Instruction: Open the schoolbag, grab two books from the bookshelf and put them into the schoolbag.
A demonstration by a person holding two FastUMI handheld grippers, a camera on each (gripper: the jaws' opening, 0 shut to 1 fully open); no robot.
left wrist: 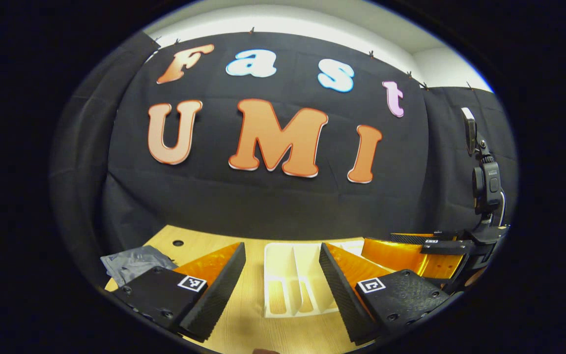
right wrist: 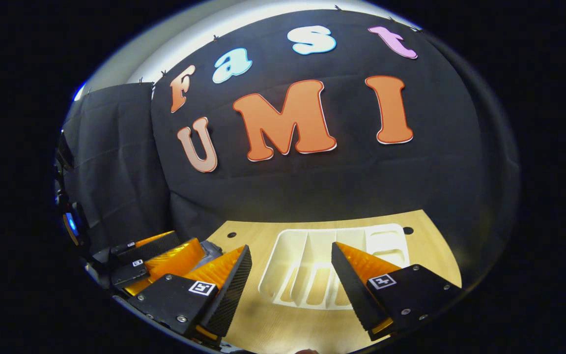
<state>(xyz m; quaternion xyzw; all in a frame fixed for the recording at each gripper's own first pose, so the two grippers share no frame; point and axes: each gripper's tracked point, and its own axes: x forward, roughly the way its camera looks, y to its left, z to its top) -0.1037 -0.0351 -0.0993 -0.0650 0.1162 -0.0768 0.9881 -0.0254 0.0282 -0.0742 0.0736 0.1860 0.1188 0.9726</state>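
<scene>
on the wooden table (left wrist: 283,334) lies a white bookshelf (left wrist: 293,280) with upright dividers, laid flat near the black cloth wall, its slots bare of books as far as can be told. left of the bookshelf in the left gripper view sits a crumpled grey schoolbag (left wrist: 133,263), at the table's edge. the left gripper (left wrist: 283,290) hovers with fingers spread wide over the bookshelf holding nothing, and the right gripper (right wrist: 290,290) is likewise wide apart above it, just beside the left one.
</scene>
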